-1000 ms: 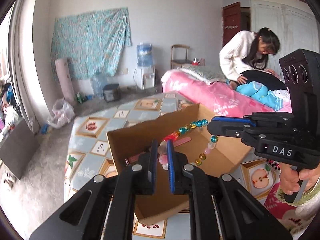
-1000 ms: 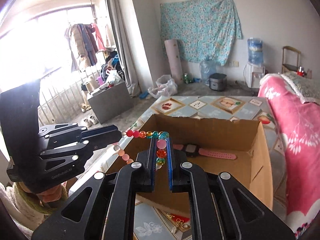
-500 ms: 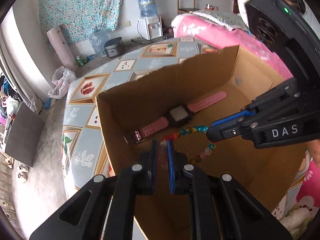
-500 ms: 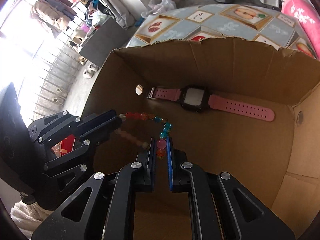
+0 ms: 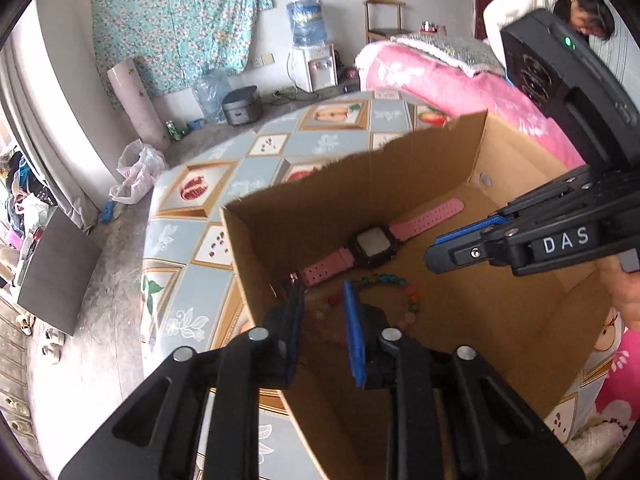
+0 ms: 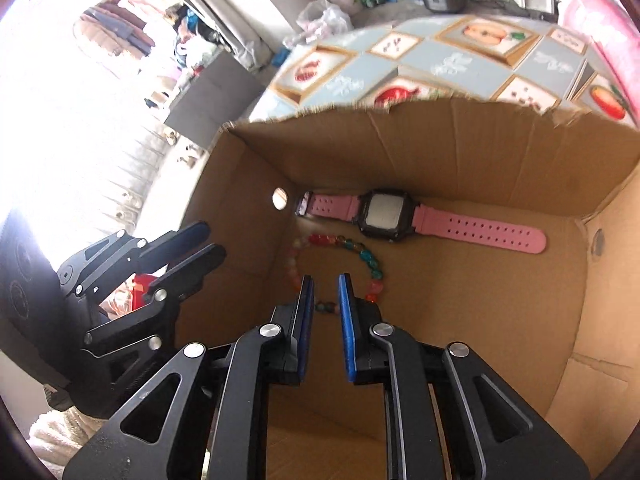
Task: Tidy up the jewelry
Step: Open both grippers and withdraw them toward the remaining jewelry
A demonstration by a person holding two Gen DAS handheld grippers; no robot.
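Observation:
A bracelet of coloured beads (image 5: 400, 282) (image 6: 362, 254) lies in a loop on the floor of the open cardboard box (image 5: 360, 184) (image 6: 440, 152), just in front of a pink-strapped watch (image 5: 374, 244) (image 6: 384, 216). My left gripper (image 5: 323, 292) hangs over the loop's left side, its jaws opening. Its pads stand apart from the beads seen between them. My right gripper (image 6: 325, 280) (image 5: 430, 254) is over the loop's near side, jaws also opening, and nothing is pinched. The left gripper (image 6: 210, 240) sits at the box's left wall.
The box stands on a table with a fruit-patterned cloth (image 5: 200, 248) (image 6: 460, 60). A pink bed (image 5: 440, 76) lies behind it, with a person in a white top (image 5: 520, 4) bent over it. Something red (image 6: 140, 286) lies on the table left of the box.
Both grippers came down into the box with the bracelet stretched between them. Their jaws have now parted, and the bracelet has dropped onto the box floor beside the watch.

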